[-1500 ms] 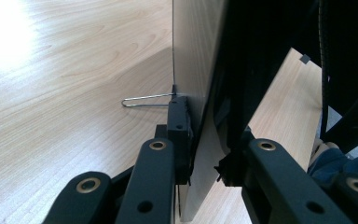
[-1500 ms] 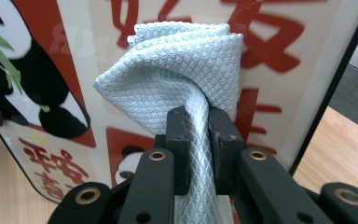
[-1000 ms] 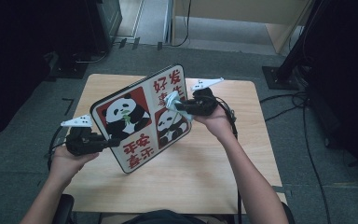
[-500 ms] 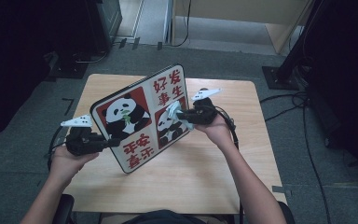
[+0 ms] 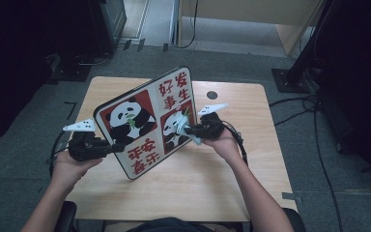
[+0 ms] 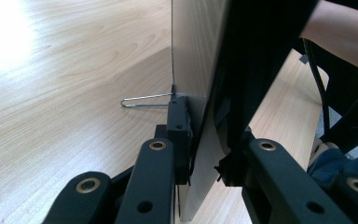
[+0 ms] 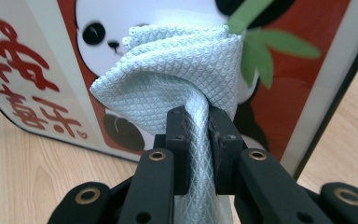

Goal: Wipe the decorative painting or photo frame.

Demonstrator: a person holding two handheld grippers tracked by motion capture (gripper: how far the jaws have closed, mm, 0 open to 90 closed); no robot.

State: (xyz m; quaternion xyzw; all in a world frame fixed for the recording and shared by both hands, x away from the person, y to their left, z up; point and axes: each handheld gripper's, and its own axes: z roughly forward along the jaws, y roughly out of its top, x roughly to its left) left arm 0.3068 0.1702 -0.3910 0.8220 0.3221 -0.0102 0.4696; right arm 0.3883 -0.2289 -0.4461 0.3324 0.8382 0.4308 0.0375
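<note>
We see the surface [image 5: 198, 183] evenly lit from above in the high view, while the floor and corners around it sink into near-black. That view is soft and slightly grainy. In the left tool view, a blown-out white glare sits on the wood at the far left of the panda board [image 6: 200, 70], whose dark face is in deep shadow. In the right tool view, the cloth [image 7: 177, 70] is sharp and brightly lit, and the near black jaws are slightly soft.
</note>
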